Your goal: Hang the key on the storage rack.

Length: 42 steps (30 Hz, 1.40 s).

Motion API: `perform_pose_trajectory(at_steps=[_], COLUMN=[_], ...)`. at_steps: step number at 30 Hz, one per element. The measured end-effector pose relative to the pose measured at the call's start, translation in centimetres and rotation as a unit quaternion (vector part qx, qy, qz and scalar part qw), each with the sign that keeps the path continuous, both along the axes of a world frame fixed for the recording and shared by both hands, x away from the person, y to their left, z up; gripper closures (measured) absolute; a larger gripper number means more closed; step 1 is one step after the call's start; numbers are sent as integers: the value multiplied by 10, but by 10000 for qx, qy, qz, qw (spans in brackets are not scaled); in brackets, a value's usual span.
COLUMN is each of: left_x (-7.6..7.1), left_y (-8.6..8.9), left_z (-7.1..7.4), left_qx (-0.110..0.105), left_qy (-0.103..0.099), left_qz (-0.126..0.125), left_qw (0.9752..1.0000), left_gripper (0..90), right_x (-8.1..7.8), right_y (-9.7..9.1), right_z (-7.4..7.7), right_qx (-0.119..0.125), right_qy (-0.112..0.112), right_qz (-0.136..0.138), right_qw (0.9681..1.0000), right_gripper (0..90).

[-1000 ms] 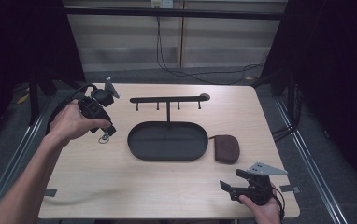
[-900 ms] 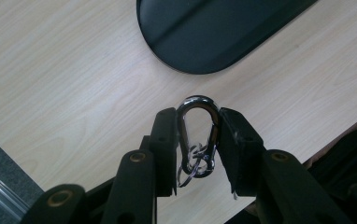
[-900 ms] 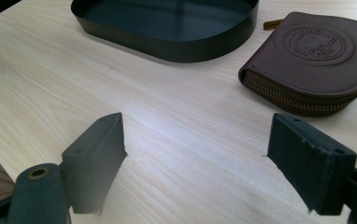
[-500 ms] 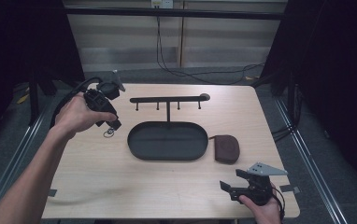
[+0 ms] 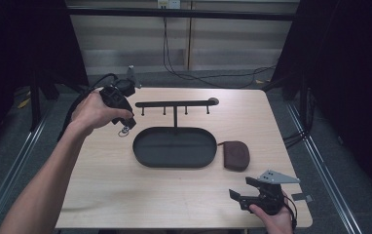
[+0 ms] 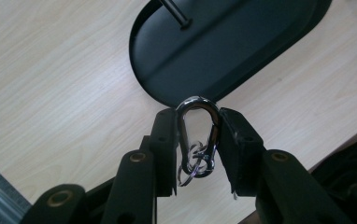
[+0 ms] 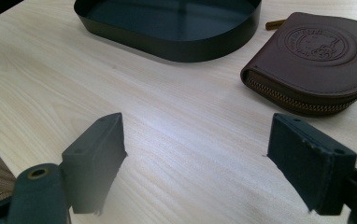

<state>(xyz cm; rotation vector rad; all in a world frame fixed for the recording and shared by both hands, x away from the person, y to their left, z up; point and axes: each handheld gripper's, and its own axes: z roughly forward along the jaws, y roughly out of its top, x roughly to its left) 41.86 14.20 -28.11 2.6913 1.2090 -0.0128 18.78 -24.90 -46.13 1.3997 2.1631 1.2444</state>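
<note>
A silver carabiner (image 6: pixel 196 135) with small key rings hangs between the jaws of my left gripper (image 6: pixel 197 140), which is shut on it. In the high view that left gripper (image 5: pixel 124 123) is held above the table left of the black oval tray (image 5: pixel 142 152), and the carabiner (image 5: pixel 123 131) dangles under it. From the tray rises a black T-shaped hook rack (image 5: pixel 175 104). My right gripper (image 5: pixel 237 196) rests open near the front right edge; its jaws stand wide apart over bare wood (image 7: pixel 195 154). A brown zip coin pouch (image 7: pixel 314 60) lies right of the tray (image 7: pixel 176 49).
The wooden table (image 5: pixel 125 195) has open surface at its front left. The pouch (image 5: pixel 236 155) touches or nearly touches the tray's right end. Cables trail off the table's far left corner.
My left gripper has carried the carabiner to the right and slightly forward, closer to the tray's left end. The right gripper has stayed put.
</note>
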Motion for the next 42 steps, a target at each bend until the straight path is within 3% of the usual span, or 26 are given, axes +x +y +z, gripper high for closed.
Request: perform_pose_trajectory(at_steps=[4,20,27,40,42], left_x=[4,25,35,40,40], left_y=[-6,-20,-28,-40,-40], left_z=[-2,2,-4,-12,-13], left_qx=[51,80,133,394,348], left_qy=[103,89,164,19,34], left_qz=[1,186,243,369,365], left_qw=[9999,9998,9995,9985,9987], left_gripper=[682,682,682,682,682], right_x=[0,0,-1,-1,-1], right_y=[0,-1,-1,-1,-1], right_z=[0,0,0,0,0], right_qx=[8,32,42,43,40], right_qy=[2,-9,-16,-2,-13], right_qz=[9,54,69,105,113], right_qw=[10000,10000,10000,9999,9999], right_gripper=[184,183,183,182,182])
